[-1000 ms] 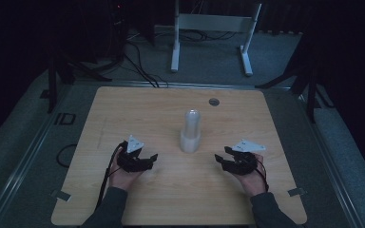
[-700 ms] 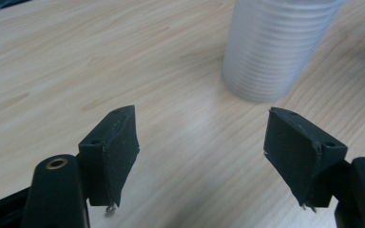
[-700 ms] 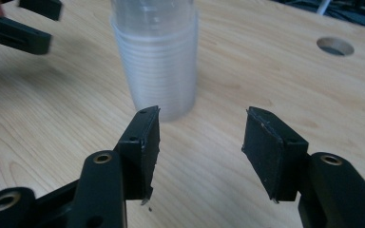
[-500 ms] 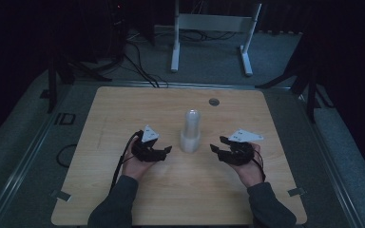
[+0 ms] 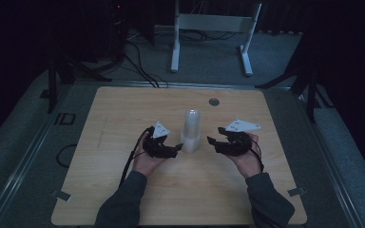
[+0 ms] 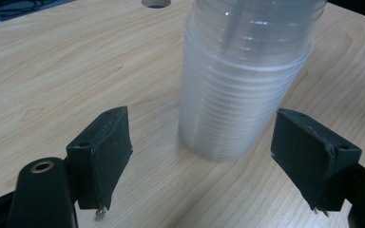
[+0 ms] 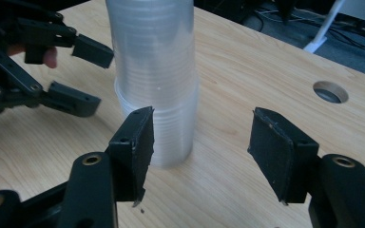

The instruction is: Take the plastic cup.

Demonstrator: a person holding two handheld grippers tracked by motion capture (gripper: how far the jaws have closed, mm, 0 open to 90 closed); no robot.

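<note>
A stack of clear plastic cups point(image 5: 190, 130) stands upside down near the middle of the wooden table point(image 5: 123, 109). My left gripper point(image 5: 177, 148) is open just left of the stack's base, jaws pointing at it. In the left gripper view the cup stack point(image 6: 244, 80) rises right ahead, between and beyond the two spread jaws, untouched. My right gripper point(image 5: 211, 141) is open to the right of the stack. In the right gripper view the cup stack point(image 7: 157, 80) stands behind the left jaw, and the left gripper point(image 7: 83, 76) shows beyond it.
A round cable hole point(image 5: 213, 101) is cut in the table behind the stack. A white metal stand point(image 5: 214, 23) and cables lie on the floor beyond the far edge. Bare wood point(image 5: 195, 199) lies between the person's forearms.
Both grippers have moved inward toward the cup stack; the left one travelled farther right and now sits close to the stack's base.
</note>
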